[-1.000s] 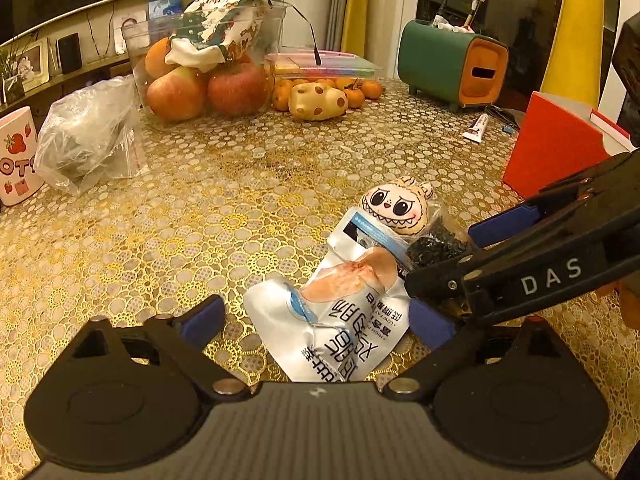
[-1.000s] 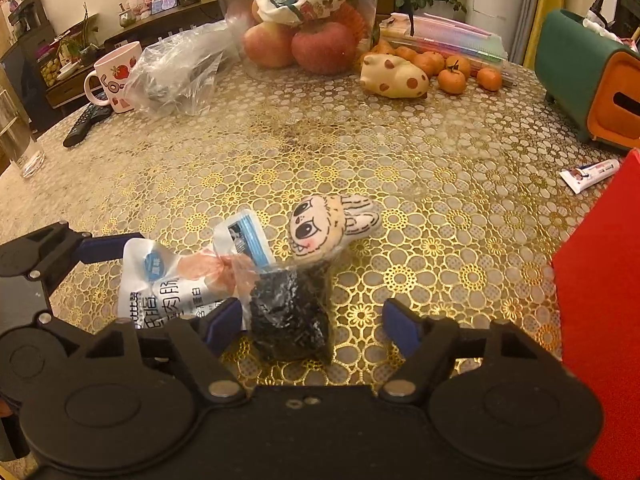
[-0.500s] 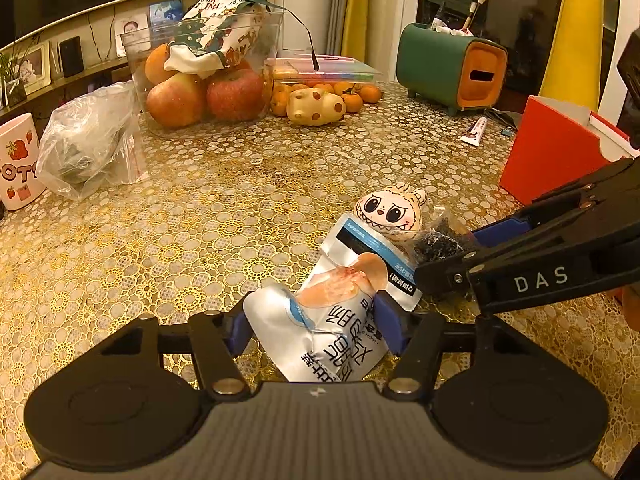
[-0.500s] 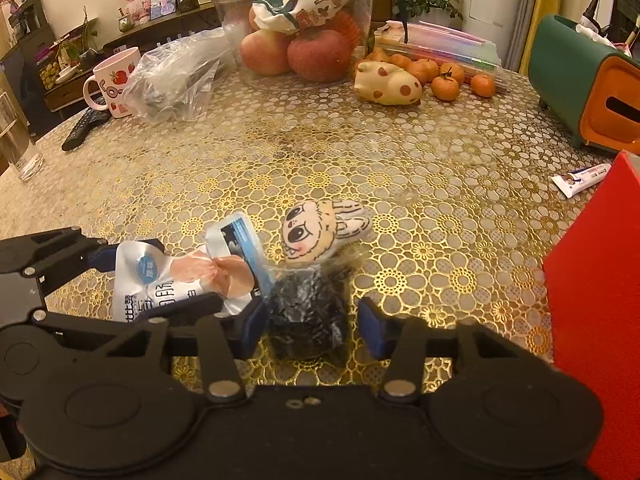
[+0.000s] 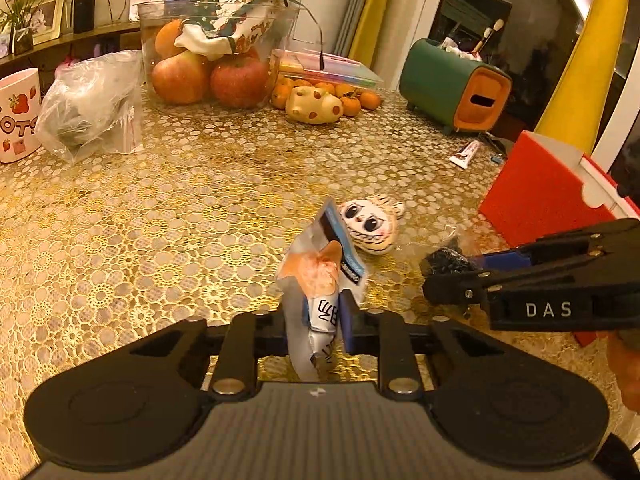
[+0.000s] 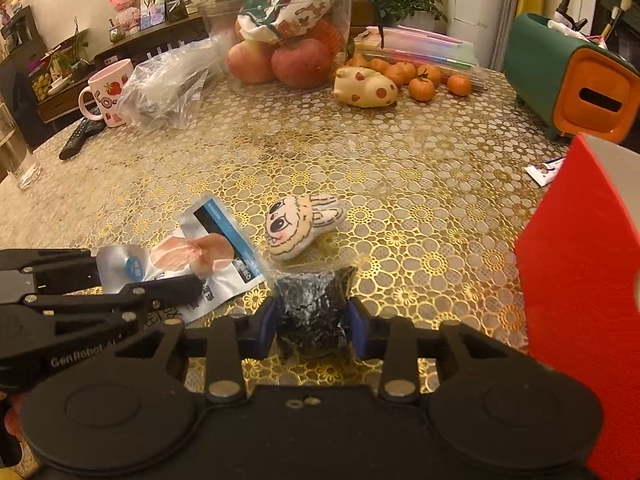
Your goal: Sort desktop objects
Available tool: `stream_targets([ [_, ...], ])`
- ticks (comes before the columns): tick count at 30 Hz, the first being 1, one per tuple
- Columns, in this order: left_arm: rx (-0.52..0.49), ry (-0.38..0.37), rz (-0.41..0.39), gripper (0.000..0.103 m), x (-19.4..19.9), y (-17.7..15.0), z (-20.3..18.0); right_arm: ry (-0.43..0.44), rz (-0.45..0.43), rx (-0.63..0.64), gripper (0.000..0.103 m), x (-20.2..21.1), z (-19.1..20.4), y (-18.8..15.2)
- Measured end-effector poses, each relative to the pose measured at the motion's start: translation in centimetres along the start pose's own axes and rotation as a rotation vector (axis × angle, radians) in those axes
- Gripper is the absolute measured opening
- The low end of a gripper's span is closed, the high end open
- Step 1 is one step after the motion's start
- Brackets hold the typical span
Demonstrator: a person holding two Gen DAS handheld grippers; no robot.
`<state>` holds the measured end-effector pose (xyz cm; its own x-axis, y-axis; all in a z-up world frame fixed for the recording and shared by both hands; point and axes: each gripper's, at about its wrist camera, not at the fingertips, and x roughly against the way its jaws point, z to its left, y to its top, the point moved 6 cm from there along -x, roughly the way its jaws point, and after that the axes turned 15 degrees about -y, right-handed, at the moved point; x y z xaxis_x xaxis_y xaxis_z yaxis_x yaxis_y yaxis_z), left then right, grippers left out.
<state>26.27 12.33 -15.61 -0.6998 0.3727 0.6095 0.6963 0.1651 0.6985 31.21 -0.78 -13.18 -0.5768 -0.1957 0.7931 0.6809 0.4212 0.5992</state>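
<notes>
A silver snack packet [image 5: 316, 276] printed with a pink meat picture stands crumpled and upright, with my left gripper [image 5: 316, 320] shut on its lower half. To its right, my right gripper [image 6: 312, 320] has its jaws closing. Both blue pads press the sides of a clear bag of black bits [image 6: 312, 312] on the gold lace tablecloth [image 6: 400, 184]. In the left wrist view that bag [image 5: 444, 260] shows at the right gripper's tips. A flat plush doll face [image 6: 298, 226] lies just beyond both items, untouched.
A red open box [image 6: 580, 260] stands close on the right. At the back are a clear tub of apples [image 5: 220, 60], a spotted pig figure [image 5: 314, 104], tangerines [image 6: 424, 80] and a green-orange tissue box [image 5: 452, 84]. A plastic bag [image 5: 88, 104], mug [image 6: 108, 92], remote [image 6: 80, 138] and glass [image 6: 16, 148] sit left.
The left jaws went from wide open to shut on the packet, which rose from flat to upright. The right jaws narrowed onto the black bag.
</notes>
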Motion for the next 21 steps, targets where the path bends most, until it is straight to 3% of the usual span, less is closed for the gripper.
stream_targets([
  [11, 0.087, -0.007, -0.008, 0.017, 1.4, -0.4, -1.6, 0.019, -0.006, -0.018, 0.035, 2.9, -1.2, -1.0],
  [21, 0.074, -0.058, -0.017, 0.017, 4.1, -0.2, -6.1, 0.028, -0.017, -0.046, 0.035, 6.9, -3.4, -2.7],
])
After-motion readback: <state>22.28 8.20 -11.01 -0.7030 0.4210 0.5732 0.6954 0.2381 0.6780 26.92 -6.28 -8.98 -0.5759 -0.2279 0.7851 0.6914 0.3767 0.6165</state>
